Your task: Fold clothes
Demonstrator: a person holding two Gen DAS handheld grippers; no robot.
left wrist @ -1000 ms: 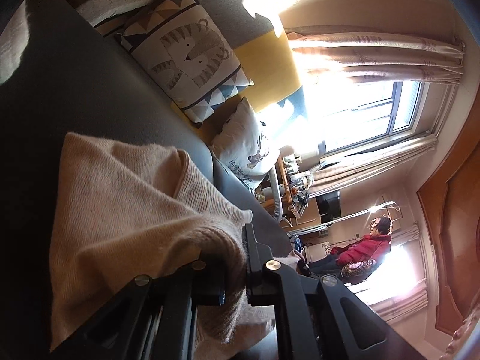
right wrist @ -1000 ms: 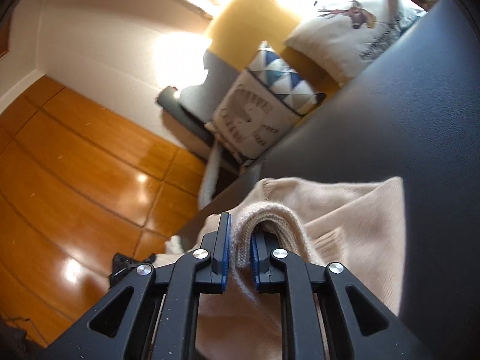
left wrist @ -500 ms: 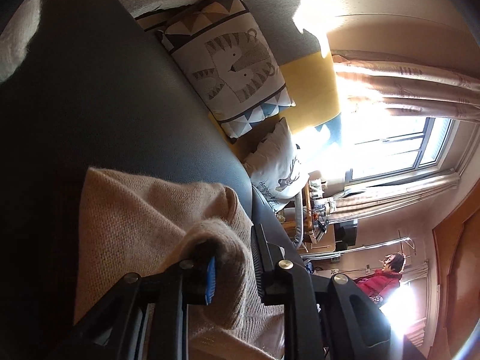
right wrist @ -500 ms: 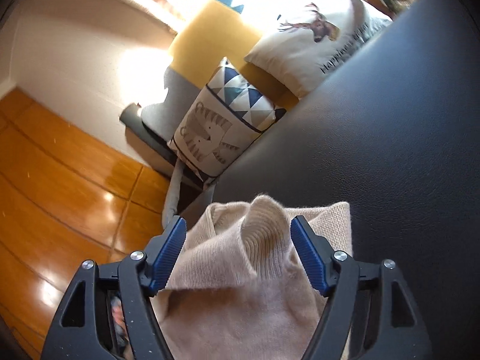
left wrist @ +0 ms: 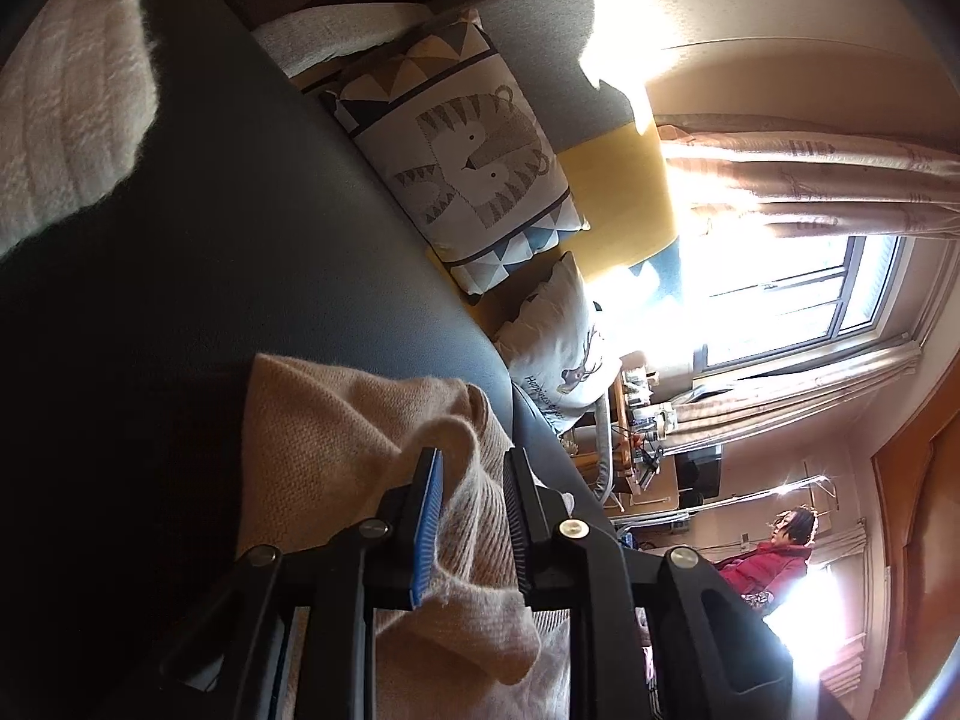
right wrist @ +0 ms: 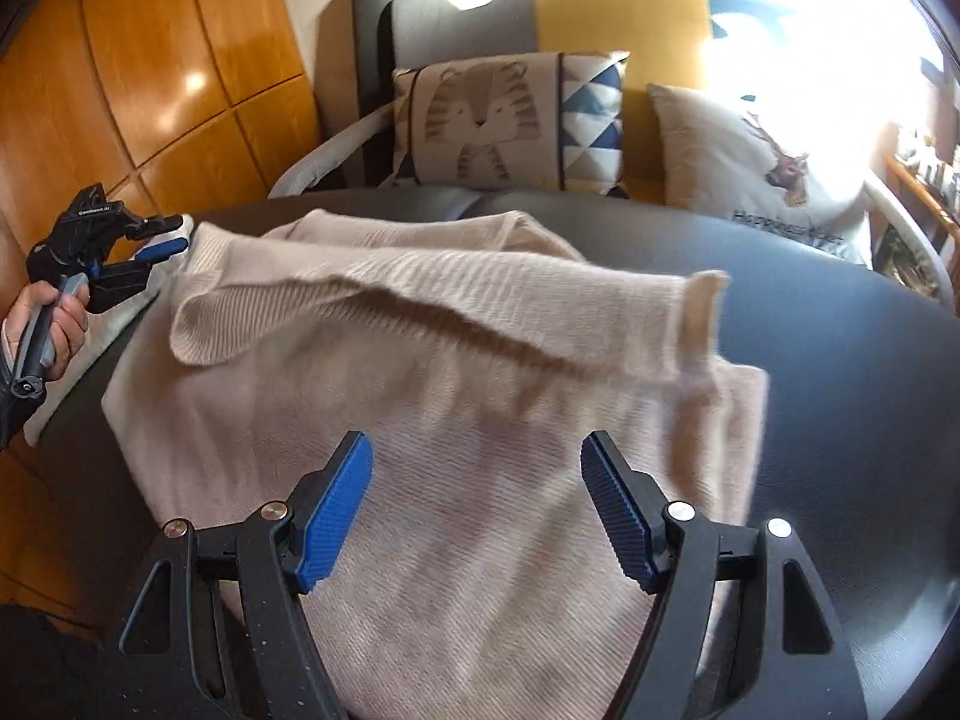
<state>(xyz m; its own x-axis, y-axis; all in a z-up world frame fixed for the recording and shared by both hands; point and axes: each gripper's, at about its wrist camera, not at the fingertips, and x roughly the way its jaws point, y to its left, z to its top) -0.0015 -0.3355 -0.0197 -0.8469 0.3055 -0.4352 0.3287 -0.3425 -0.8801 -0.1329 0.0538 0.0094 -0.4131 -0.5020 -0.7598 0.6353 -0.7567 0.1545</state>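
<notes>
As a fold of the beige sweater (right wrist: 456, 420) settled across the dark cushion (right wrist: 840, 372), the left gripper (left wrist: 471, 504), at the garment's left edge, had eased its pinch of half a second earlier: its jaws stood slightly apart with a knit ridge loose between them. To the right, the right gripper (right wrist: 477, 498), clamped on a bunched edge a second before, hung spread wide and empty above the sweater's middle. Both releases suggested one fold was laid, with smoothing or a further fold likely to follow. A tiger-print pillow (right wrist: 510, 120) sat behind. No containers appeared in view.
</notes>
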